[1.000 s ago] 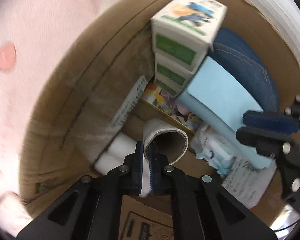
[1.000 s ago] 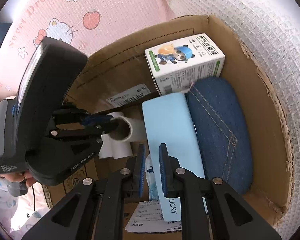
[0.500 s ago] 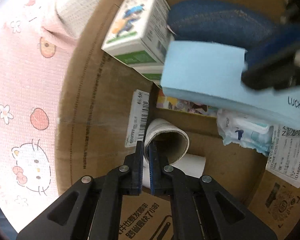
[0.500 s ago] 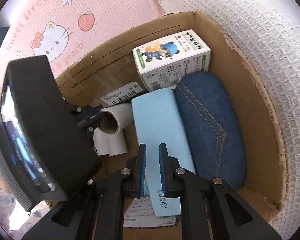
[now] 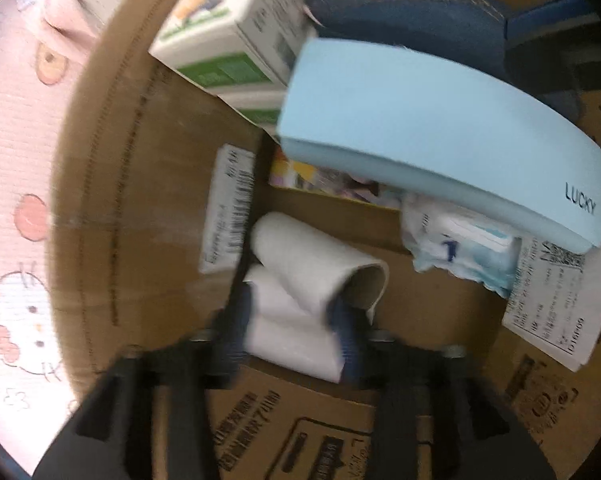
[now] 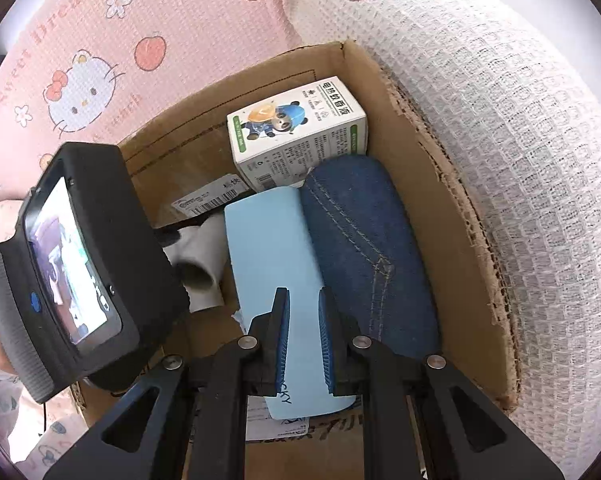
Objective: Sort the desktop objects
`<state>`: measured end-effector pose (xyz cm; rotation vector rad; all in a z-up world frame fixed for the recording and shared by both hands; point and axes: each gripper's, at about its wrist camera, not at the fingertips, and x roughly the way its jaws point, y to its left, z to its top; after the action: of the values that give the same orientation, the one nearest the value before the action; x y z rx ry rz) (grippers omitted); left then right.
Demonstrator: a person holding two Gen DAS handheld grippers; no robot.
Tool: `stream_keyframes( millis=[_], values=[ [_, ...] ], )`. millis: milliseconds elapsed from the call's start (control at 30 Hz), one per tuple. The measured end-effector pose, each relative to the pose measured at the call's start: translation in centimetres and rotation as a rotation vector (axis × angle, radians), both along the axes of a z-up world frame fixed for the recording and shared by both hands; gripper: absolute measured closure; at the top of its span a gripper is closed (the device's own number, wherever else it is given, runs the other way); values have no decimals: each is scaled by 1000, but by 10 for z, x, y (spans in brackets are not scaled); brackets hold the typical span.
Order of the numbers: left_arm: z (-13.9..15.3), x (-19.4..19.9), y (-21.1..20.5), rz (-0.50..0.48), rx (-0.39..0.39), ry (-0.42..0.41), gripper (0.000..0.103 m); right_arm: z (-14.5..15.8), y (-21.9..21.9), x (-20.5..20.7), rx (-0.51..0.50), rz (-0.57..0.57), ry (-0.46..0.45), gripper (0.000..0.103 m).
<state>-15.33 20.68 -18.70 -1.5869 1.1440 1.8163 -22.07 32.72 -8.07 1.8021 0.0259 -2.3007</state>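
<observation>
Reading "LUCKY" on the light-blue case (image 5: 440,132); panda box (image 6: 296,128) bears Chinese print.

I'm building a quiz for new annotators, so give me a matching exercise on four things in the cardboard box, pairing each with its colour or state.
Things:
1. glasses case marked LUCKY
2. denim case
3. paper roll
4. carton with the panda picture

Colour or state:
a. white and green, printed
b. between the open fingers of the left tool, lying on its side
c. dark blue with stitched seams
d. pale blue, pinched by the right tool

Pairs: 1-d, 2-c, 3-b, 4-a
</observation>
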Motion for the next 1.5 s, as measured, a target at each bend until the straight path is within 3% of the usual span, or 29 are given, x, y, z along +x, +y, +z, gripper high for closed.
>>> stream_keyframes(
  millis=[133, 367, 500, 567, 600, 633, 700, 733, 867, 1067, 1100, 1233, 1300, 1367, 1433, 1500],
  values=[
    [6, 8, -5, 0, 7, 12, 50, 2, 4, 1, 12, -1, -10, 92],
    [30, 7, -26, 132, 141, -108, 50, -19, -10, 3, 23, 11, -39, 92],
    [51, 0, -35, 154, 185, -56, 50, -37, -33, 0, 39, 33, -57, 92],
    [67, -31, -49, 171, 231, -19, 52, -39, -39, 1, 28, 43, -69, 92],
    [72, -31, -53, 181, 255, -14, 62, -39, -42, 1, 13, 48, -78, 92],
    [77, -53, -22, 192, 279, -13, 79, -40, -44, 2, 1, 51, -82, 92],
    [83, -60, -42, 226, 318, -7, 93, -41, -51, 2, -30, 66, -98, 92],
    [83, -61, -54, 235, 334, -3, 94, -43, -56, 2, -48, 76, -109, 91],
    [85, -60, -72, 239, 399, 13, 94, -55, -77, -1, -61, 110, -162, 81],
    [89, -60, -106, 258, 486, 53, 94, -73, -110, -10, -10, 118, -218, 81],
    [69, -63, -106, 268, 506, 54, 94, -79, -111, -18, 3, 115, -225, 81],
    [77, -67, -124, 284, 584, 56, 94, -98, -124, -30, 99, 106, -267, 79],
    [82, -64, -131, 266, 625, 79, 93, -107, -131, -35, 146, 115, -287, 72],
    [87, -61, -138, 262, 667, 113, 89, -112, -136, -38, 152, 114, -305, 66],
    [94, -61, -146, 277, 718, 116, 72, -113, -142, -41, 176, 124, -286, 64],
    [100, -60, -152, 280, 756, 119, 70, -113, -145, -44, 218, 114, -266, 64]
  ],
)
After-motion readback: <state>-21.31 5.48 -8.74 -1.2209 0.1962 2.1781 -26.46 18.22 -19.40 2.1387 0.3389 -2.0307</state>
